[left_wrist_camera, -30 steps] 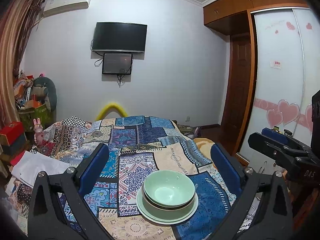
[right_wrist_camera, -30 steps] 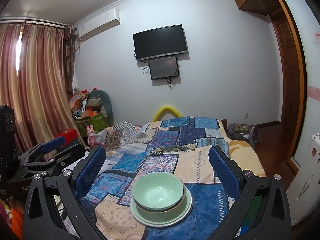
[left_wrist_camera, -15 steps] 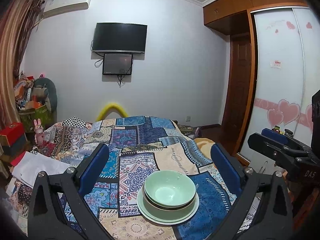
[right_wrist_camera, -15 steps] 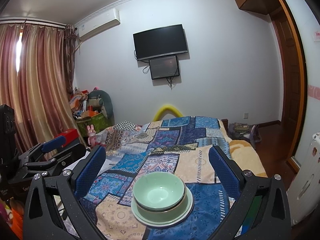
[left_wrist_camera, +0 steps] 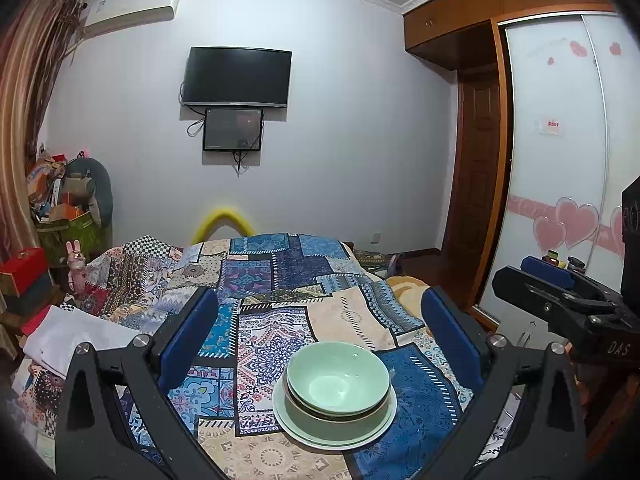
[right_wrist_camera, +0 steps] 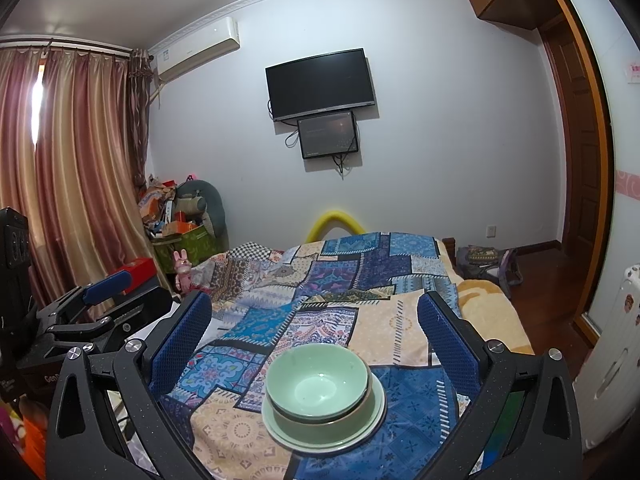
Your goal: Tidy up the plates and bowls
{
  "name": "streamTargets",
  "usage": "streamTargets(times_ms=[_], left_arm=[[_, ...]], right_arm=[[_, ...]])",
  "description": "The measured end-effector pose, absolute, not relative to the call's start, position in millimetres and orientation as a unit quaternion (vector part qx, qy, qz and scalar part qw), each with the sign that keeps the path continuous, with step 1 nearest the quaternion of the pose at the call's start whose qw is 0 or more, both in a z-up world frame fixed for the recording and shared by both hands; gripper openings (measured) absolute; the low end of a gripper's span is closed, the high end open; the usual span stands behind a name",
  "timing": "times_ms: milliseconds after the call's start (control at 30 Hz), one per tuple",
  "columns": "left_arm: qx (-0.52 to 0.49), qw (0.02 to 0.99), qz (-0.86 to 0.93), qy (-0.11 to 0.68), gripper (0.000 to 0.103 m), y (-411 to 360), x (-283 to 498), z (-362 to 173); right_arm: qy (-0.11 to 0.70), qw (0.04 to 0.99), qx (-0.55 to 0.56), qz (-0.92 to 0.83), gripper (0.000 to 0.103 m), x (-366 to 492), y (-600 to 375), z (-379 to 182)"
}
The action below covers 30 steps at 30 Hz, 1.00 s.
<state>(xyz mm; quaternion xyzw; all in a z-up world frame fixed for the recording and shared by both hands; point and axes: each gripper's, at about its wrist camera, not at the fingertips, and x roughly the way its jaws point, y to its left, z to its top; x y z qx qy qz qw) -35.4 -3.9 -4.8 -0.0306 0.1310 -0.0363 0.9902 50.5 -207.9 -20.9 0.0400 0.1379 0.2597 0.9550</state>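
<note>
A pale green bowl (left_wrist_camera: 338, 376) sits nested in another green bowl, and both stand on a pale green plate (left_wrist_camera: 304, 432) at the near end of the patchwork quilt. My left gripper (left_wrist_camera: 317, 298) is open, its blue pads wide on either side of the stack and touching nothing. In the right wrist view the same bowl (right_wrist_camera: 318, 384) and plate (right_wrist_camera: 280, 436) lie between the spread blue pads of my right gripper (right_wrist_camera: 313, 300), which is open and empty too. Each gripper appears at the edge of the other's view: right gripper (left_wrist_camera: 516, 280), left gripper (right_wrist_camera: 140, 292).
The patchwork quilt (left_wrist_camera: 272, 272) covers a bed that runs toward the far wall. A white cloth (left_wrist_camera: 72, 336) lies at its left edge. Clutter and a green bag (right_wrist_camera: 184, 240) fill the left corner. A wardrobe (left_wrist_camera: 560, 200) and a door stand on the right.
</note>
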Motion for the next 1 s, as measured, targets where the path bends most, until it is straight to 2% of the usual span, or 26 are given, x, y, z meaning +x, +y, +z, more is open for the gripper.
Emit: streamTargets(times_ms=[1000], left_arm=[[-0.063, 0.986, -0.035, 0.148, 0.103, 8, -29, -10]], right_arm=[[0.149, 0.953, 0.035, 0.261, 0.103, 52, -204, -25]])
